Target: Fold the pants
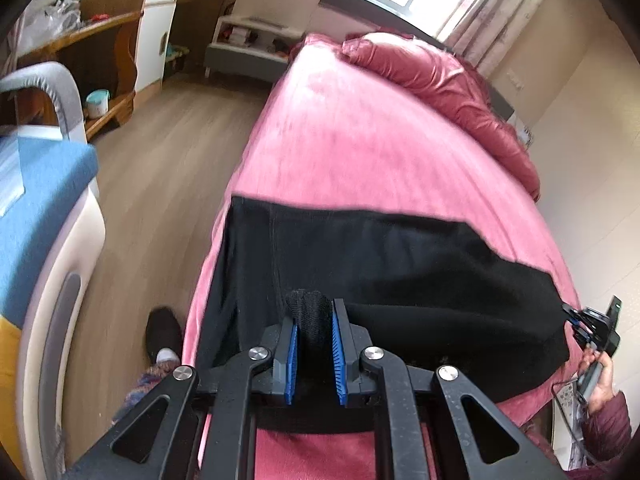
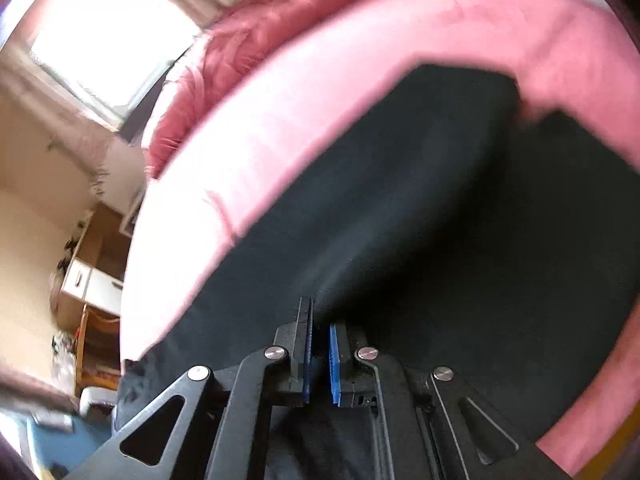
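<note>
Black pants (image 1: 380,264) lie spread across the near end of a pink bed (image 1: 360,140). My left gripper (image 1: 314,320) is shut on a bunched fold of the pants' near edge, lifted between its blue pads. My right gripper (image 1: 580,322) shows at the far right of the left wrist view, shut on the pants' right corner. In the right wrist view, which is blurred, my right gripper (image 2: 320,320) has its pads nearly together with black pants cloth (image 2: 420,220) between them, over the pink bed (image 2: 320,92).
A crumpled red quilt (image 1: 440,84) lies at the head of the bed. Wooden floor (image 1: 160,168), a wooden desk (image 1: 92,52) and a white cabinet (image 1: 160,24) are to the left. A blue and white appliance (image 1: 44,216) stands close at the left. My foot (image 1: 162,332) is beside the bed.
</note>
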A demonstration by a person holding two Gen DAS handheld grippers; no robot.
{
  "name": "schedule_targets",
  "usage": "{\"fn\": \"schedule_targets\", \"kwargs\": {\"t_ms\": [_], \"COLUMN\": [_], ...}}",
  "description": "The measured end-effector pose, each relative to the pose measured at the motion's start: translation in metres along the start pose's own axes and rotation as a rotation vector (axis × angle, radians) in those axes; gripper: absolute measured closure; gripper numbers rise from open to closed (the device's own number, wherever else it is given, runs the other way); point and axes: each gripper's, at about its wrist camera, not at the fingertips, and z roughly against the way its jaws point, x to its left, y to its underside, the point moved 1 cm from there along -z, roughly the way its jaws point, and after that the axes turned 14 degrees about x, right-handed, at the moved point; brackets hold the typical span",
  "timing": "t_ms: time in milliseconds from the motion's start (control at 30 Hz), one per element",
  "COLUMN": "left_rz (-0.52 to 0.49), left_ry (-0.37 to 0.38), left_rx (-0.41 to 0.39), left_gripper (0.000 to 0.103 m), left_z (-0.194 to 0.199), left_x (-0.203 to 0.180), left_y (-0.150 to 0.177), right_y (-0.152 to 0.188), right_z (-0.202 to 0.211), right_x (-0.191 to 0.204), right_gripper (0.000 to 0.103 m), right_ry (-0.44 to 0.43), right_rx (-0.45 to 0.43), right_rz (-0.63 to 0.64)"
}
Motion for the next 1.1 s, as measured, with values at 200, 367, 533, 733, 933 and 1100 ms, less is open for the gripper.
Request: {"fn": "schedule_targets", "kwargs": {"t_ms": [200,367,533,733,933,1100], "left_rz": [0.001,0.026,0.007,-0.012,0.119,0.246], "left_ry": [-0.021,-0.038,-0.057,-0.094,-0.003,0.064], "left_rx": [0.058,0.120,0.085,0.047,0.135,0.134], "left_gripper": [0.088,0.087,0.087,0.085,0.055,0.054], "left_z": [-0.009,-0.029,-0.020,-0.013,-0.013,0.012], "left_x": [0.017,0.024,0.021,0.020,0.051,0.074], "left_y": [0.012,0.027,0.023,0.019,0.025,0.032], "right_y": [0.038,0.053,0.064,0.066,0.086,0.082], "right_z": [0.030,-0.006,-0.002,0.012,-0.007,0.012], "right_x": [0.001,-0.037,-0.043,-0.019,-0.036,-0.015], "right_gripper": [0.097,0.097,0.097,0.097,0.095,0.055], "right_ry": [0.050,0.093,0.122,0.114,0.177,0.280], "right_rx": [0.040,0.132,0.152,0.143,0.256,0.358], "right_rz": [0.086,-0.027,-0.006,0.079,0.114,0.298]}}
